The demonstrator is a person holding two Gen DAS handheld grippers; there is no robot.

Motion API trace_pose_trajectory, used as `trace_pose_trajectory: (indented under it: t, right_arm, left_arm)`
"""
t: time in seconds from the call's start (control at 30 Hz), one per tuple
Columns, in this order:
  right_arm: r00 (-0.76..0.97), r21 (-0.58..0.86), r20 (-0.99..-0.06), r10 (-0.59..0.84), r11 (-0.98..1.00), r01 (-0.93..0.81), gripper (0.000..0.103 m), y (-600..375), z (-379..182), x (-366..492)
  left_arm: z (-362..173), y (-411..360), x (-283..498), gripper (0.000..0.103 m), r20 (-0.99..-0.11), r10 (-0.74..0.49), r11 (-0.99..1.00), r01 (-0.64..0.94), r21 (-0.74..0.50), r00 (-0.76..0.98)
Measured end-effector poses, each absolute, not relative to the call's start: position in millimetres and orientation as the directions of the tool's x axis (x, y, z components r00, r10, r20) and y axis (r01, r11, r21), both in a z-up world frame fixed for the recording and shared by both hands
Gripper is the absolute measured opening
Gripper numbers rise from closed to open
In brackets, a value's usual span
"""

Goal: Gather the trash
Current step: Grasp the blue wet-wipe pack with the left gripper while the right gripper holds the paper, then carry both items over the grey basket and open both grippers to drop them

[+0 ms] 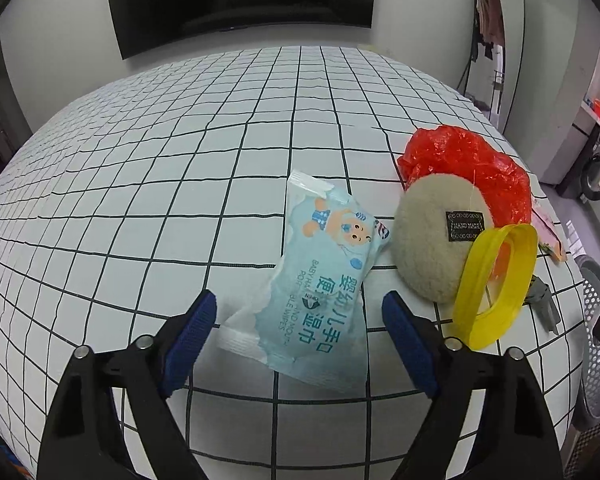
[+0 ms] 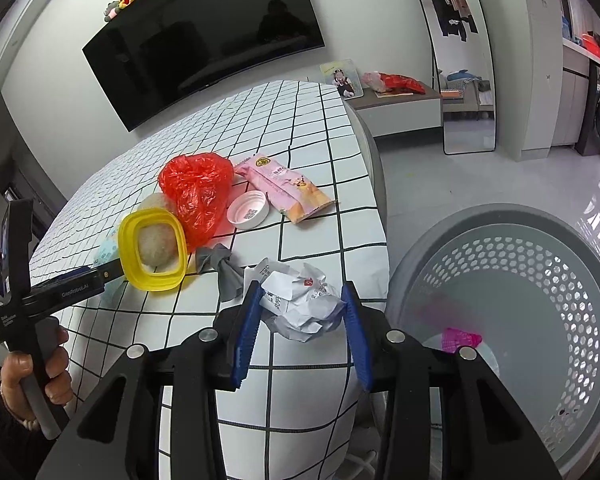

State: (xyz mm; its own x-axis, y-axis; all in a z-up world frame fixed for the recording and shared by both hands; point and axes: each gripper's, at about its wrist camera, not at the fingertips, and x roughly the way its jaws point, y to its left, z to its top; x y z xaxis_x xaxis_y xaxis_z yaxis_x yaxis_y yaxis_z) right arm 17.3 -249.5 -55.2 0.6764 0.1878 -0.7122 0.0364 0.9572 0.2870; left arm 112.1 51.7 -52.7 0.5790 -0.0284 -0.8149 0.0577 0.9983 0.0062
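Observation:
My left gripper (image 1: 300,308) is open, its fingers either side of the near end of a light blue wet-wipes pack (image 1: 316,276) lying on the checked tablecloth (image 1: 140,200). My right gripper (image 2: 302,320) is open around a crumpled white paper (image 2: 300,304) at the table's near edge; whether the pads touch it is unclear. A grey perforated basket (image 2: 540,280) stands on the floor to the right, with a pink scrap (image 2: 460,338) inside. The left gripper also shows in the right wrist view (image 2: 100,276).
On the table lie a red plastic bag (image 2: 198,192), a yellow lid ring (image 2: 152,248), a beige round pouch (image 1: 432,236), a white cap (image 2: 248,210), a pink snack packet (image 2: 284,188) and a grey cloth scrap (image 2: 224,268). A TV (image 2: 204,44) hangs behind.

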Motion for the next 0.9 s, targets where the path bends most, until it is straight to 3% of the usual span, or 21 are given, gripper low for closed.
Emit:
trace_pose_trajectory:
  t: [0.03,0.17,0.53,0.9]
  right_arm:
    - [0.676,0.287,-0.713,0.187,0.957,0.038,0.039,-250.0,-55.8,17.6]
    - [0.674,0.288,-0.715,0.186,0.957,0.042,0.039,-250.0,-56.8,18.3]
    - [0.682,0.279,-0.712,0.170,0.959,0.052,0.039,-252.0,-50.9,10.3]
    - [0.704,0.248,-0.707,0.065,0.955,0.161,0.039,-292.8,-37.1,-30.4]
  left_arm:
    - [-53.4,51.2,113.1,0.069,-0.817,-0.035,0.998,0.062,0.001,0.575]
    - [-50.8,53.0,109.5,0.059,-0.806,-0.063,0.997,0.071,-0.027,0.588]
    - [-15.5,58.1,69.6,0.058,-0.730,-0.016,1.000,0.027,0.003,0.683]
    - [18.1,-22.2,33.5,0.058,-0.658,-0.240,0.963,0.262,-0.067,0.714]
